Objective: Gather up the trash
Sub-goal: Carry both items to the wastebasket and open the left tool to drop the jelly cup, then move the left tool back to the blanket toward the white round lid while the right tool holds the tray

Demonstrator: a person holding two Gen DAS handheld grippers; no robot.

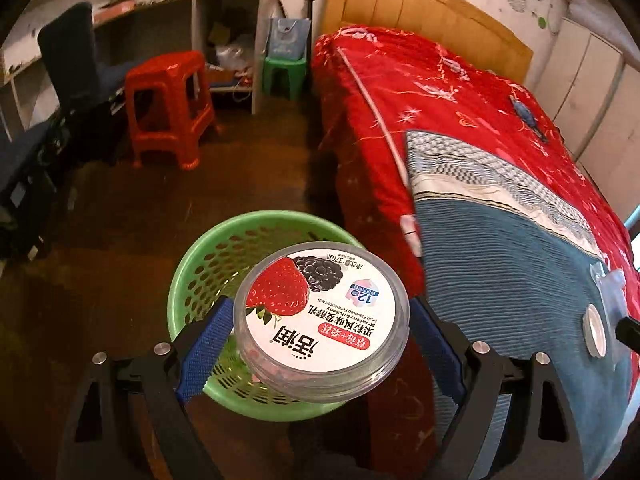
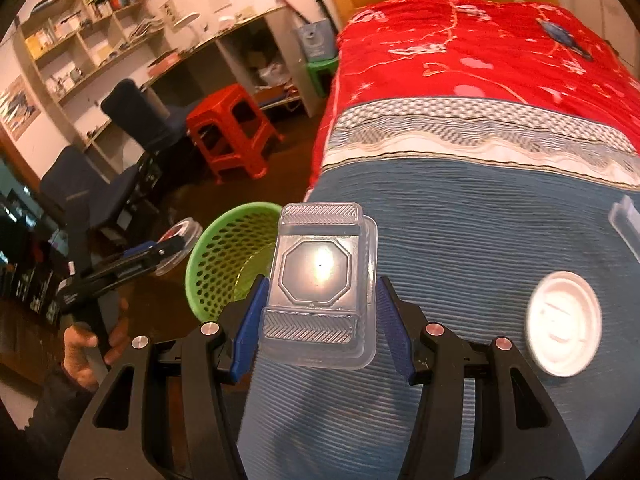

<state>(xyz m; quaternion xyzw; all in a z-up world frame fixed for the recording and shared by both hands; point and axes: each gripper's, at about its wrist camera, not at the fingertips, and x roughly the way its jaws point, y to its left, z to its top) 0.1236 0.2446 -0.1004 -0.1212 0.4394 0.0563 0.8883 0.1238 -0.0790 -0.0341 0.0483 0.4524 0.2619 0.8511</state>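
Observation:
My left gripper (image 1: pixel 320 332) is shut on a round clear yogurt tub (image 1: pixel 322 318) with a strawberry label and holds it over the green perforated basket (image 1: pixel 200 276) on the floor beside the bed. My right gripper (image 2: pixel 318 320) is shut on a clear rectangular plastic tray (image 2: pixel 320 284), held above the bed's blue blanket (image 2: pixel 480 240) near its left edge. The basket (image 2: pixel 224 264) lies just left of the tray there. The left gripper with the tub (image 2: pixel 176 246) shows at the left. A white round lid (image 2: pixel 564 334) lies on the blanket; it also shows in the left wrist view (image 1: pixel 594 332).
The bed has a red quilt (image 1: pixel 440 92) and a wooden headboard (image 1: pixel 420 8). A red stool (image 1: pixel 168 108), a green stool (image 1: pixel 284 74), dark chairs (image 2: pixel 132 120) and a shelved desk (image 2: pixel 100 40) stand along the left. Another clear plastic piece (image 2: pixel 626 220) lies at the blanket's right edge.

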